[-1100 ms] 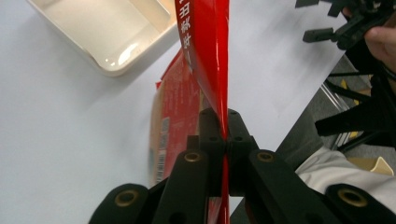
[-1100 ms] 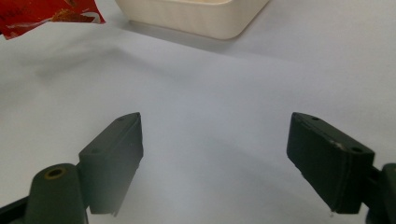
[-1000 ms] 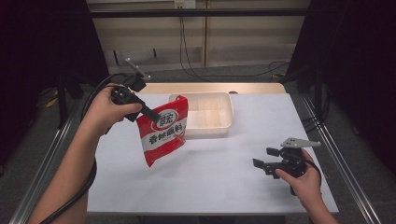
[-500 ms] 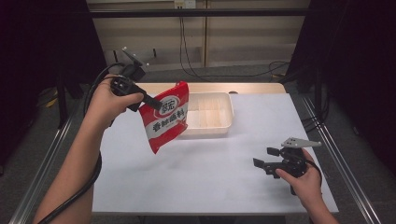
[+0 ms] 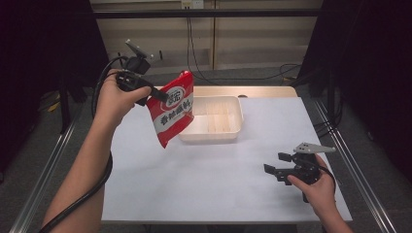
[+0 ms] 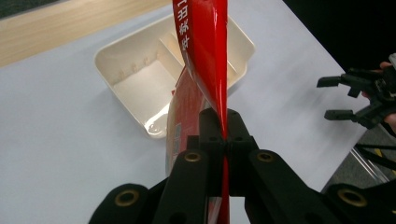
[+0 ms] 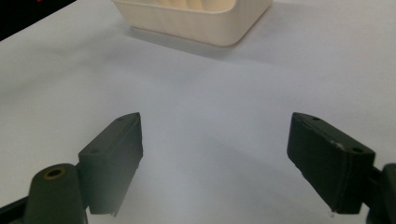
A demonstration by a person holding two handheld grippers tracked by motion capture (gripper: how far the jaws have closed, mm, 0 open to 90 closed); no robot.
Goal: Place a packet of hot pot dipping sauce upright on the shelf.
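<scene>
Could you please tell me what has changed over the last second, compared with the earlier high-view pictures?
The left hand-held gripper, shut on the red packet, has lifted it higher and carried it farther from the person, toward the cream tray; the packet now hangs clear of the table. The right hand-held gripper stayed open near the table's right front, and the tray did not move.
</scene>
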